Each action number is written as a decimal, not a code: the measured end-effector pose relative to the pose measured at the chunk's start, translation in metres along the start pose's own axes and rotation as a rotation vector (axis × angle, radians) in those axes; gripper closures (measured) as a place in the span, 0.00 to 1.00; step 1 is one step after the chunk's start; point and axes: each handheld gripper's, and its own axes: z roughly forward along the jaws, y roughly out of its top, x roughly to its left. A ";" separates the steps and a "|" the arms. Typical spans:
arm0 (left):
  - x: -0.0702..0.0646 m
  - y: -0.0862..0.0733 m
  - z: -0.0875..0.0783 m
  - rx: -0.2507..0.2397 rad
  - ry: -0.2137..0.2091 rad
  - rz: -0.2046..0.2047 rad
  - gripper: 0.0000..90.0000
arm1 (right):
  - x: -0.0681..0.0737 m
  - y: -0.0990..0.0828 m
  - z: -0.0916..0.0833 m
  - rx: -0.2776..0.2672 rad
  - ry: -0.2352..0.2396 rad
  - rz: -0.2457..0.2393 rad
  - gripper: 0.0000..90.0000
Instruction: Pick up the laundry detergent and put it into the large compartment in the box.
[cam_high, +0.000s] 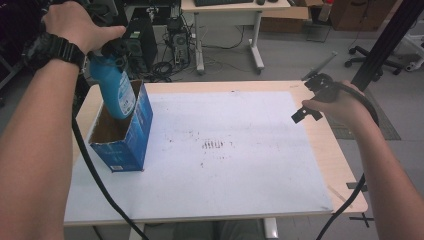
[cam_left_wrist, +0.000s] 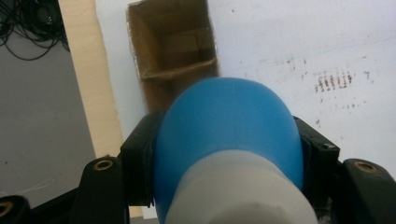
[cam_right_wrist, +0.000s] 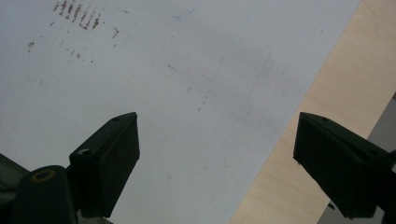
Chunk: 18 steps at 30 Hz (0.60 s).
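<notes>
A blue bottle with a white cap end hangs bottom-down, its lower part inside the open top of a blue cardboard box at the table's left. My left gripper is shut on the bottle's upper part. In the left gripper view the bottle sits between the black pads, above the box's brown inside. My right gripper hovers over the table's right edge, its jaws wide apart. In the right gripper view nothing lies between its fingertips at the gripper.
A white sheet with small dark stains covers most of the wooden table. Beyond the far edge are computer towers, cables and a desk leg. A black post rises at the right.
</notes>
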 end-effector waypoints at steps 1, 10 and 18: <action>0.003 -0.001 0.000 0.001 0.004 -0.003 0.42 | 0.000 0.000 0.000 0.001 0.000 0.001 0.16; 0.015 -0.004 0.002 0.002 0.031 -0.017 0.42 | 0.002 0.000 0.001 0.004 -0.003 -0.002 0.16; 0.021 -0.005 0.003 -0.001 0.030 -0.028 0.42 | 0.003 0.001 0.001 0.004 -0.001 -0.004 0.16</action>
